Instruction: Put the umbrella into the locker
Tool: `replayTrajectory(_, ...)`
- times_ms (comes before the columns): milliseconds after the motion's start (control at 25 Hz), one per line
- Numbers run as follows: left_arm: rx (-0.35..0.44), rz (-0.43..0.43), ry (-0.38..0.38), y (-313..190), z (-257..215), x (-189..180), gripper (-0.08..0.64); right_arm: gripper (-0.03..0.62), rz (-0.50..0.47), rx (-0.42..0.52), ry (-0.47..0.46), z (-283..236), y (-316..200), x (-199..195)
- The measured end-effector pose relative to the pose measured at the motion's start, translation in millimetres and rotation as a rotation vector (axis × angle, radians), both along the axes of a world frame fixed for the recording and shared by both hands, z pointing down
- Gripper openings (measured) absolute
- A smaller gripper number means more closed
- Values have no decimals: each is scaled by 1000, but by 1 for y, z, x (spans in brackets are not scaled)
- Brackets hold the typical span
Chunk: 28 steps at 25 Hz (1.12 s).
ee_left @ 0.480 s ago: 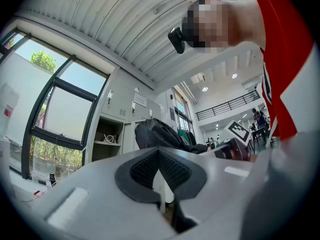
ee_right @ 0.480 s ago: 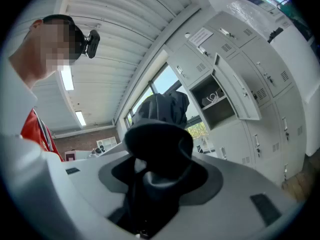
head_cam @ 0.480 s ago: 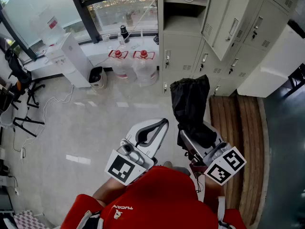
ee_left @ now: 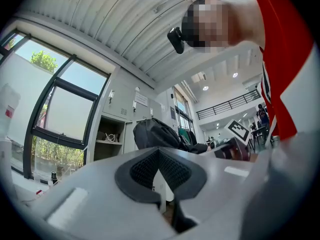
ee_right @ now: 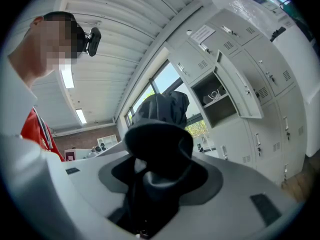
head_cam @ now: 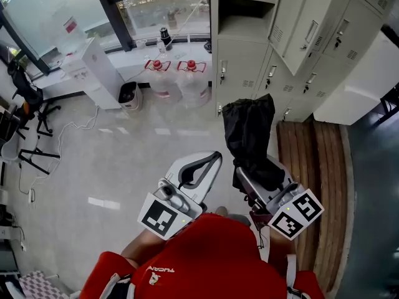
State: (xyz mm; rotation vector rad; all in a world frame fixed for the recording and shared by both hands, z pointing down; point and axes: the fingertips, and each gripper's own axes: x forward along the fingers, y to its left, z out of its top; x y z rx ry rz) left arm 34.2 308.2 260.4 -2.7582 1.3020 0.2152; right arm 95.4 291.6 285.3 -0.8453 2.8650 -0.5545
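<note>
Head view: the right claw (head_cam: pixel 257 180) grips the black, folded umbrella (head_cam: pixel 249 139), which stands upright below the open locker (head_cam: pixel 244 17), outside it. The left claw (head_cam: pixel 209 164) is lower left of that locker.

Left gripper view: the left claw (ee_left: pixel 160 171) has its 2 pads pressed together on nothing. The umbrella (ee_left: pixel 156 133) shows just right of the locker (ee_left: pixel 111 139).

Right gripper view: the right claw (ee_right: pixel 152 184) clamps the umbrella (ee_right: pixel 162 119) left of the locker (ee_right: pixel 220 101).
</note>
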Motion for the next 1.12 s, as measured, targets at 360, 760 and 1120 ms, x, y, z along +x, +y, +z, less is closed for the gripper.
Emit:
replayTrajectory(360,-8,-3,-12,0,5,-3,5,242,8,-23,-18,3,-1,2)
replayTrajectory(760,29,-6,-19,-7,-4,1,5,242,8,-12,-12,0,-3,10)
replayTrajectory(1120,-2,-16,-42,-18,2,22,5,242,-1,-18,-18,1,-13,31)
